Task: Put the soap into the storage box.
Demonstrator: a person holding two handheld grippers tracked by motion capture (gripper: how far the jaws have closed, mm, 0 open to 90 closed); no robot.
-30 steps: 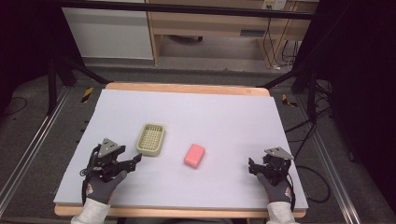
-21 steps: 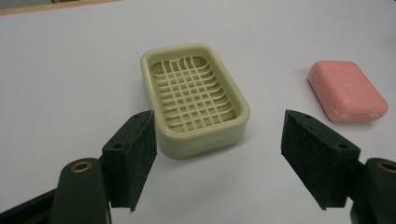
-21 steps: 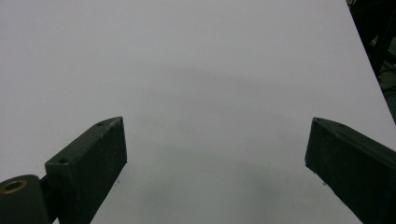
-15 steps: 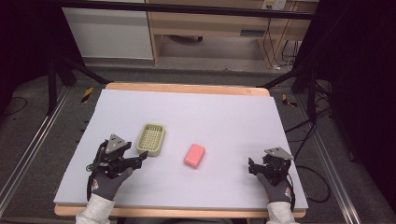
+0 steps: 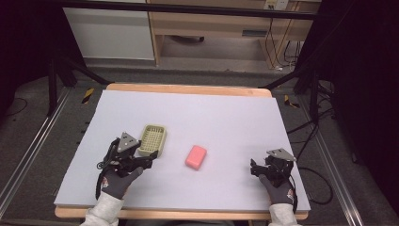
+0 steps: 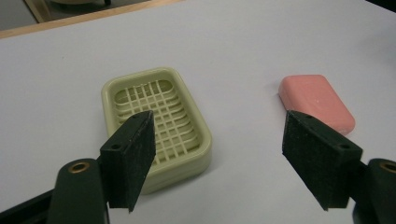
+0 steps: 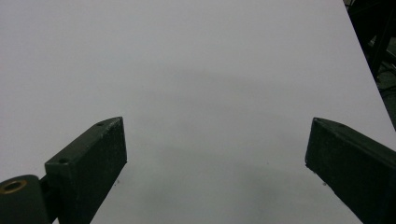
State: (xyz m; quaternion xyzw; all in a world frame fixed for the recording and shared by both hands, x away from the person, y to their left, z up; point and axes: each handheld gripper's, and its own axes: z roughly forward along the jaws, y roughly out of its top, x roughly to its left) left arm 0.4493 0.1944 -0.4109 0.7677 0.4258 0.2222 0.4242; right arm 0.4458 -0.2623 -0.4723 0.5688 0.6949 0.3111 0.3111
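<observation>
Soap dish (image 5: 153,140), a pale green grid-bottomed tray, lies on the lavender table cover (image 5: 226,113) at the centre left of the high view, just beyond the left gripper (image 5: 146,159); in the left gripper view it sits at the middle left of the frame (image 6: 156,123), partly behind the left-hand jaw. That gripper's jaws stand apart and have just been opening, with nothing pressed between them: the near right corner of the dish and bare cover show in the gap. A pink bar of soap (image 5: 195,156) rests flat at the centre of the high view, near the dish but apart from it, and at the upper right of the left gripper view (image 6: 316,102). The step in hand looks like an approach to one of these two things. To do it well, I would settle on one, centre it between the jaws, and close across its short width, low enough to catch the wall without tipping it. The dish's long axis runs up and down the high view, leaning slightly toward the upper right; the soap's axis leans the same way, a little more. The right gripper (image 5: 258,169) rests at the lower right, jaws wide apart over bare cover (image 7: 210,70).
</observation>
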